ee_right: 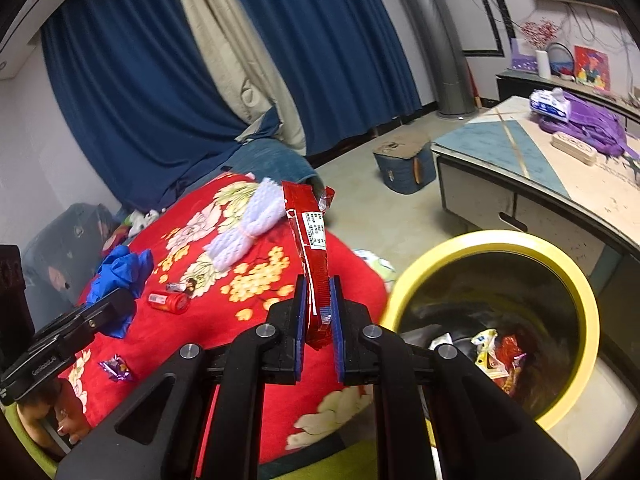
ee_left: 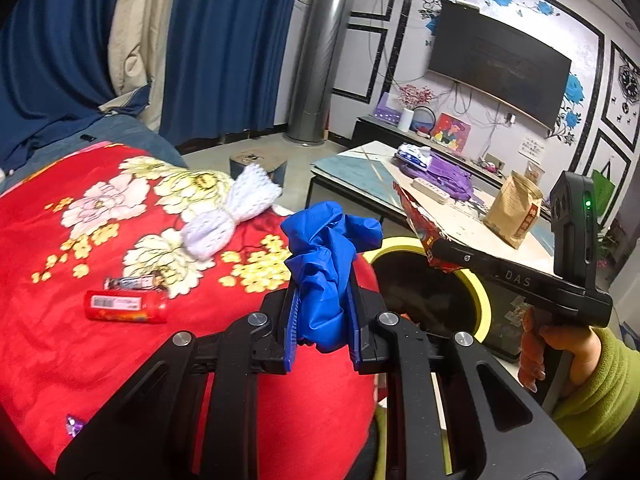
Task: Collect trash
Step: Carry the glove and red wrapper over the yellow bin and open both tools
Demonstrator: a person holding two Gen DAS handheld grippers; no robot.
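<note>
My left gripper (ee_left: pixel 321 292) is shut on a crumpled blue glove (ee_left: pixel 324 240) above the red flowered blanket (ee_left: pixel 60 360). My right gripper (ee_right: pixel 319 292) is shut on a long red wrapper (ee_right: pixel 310 232) that stands upright between its fingers. It hovers beside the yellow-rimmed bin (ee_right: pixel 560 264), which holds several wrappers (ee_right: pixel 500 356). In the left wrist view the right gripper (ee_left: pixel 436 248) hangs over the bin's rim (ee_left: pixel 484 300). On the blanket lie a white foam net (ee_left: pixel 228 216), a small red bottle (ee_left: pixel 126 306), a candy wrapper (ee_left: pixel 132 282) and a purple wrapper (ee_right: pixel 116 368).
A low coffee table (ee_left: pixel 360 168) stands behind the bin, bearing a brown paper bag (ee_left: pixel 514 216) and a purple bag (ee_right: pixel 584 128). A blue box (ee_right: pixel 404 168) sits on the floor. Blue curtains (ee_right: pixel 140 80) hang behind the blanket.
</note>
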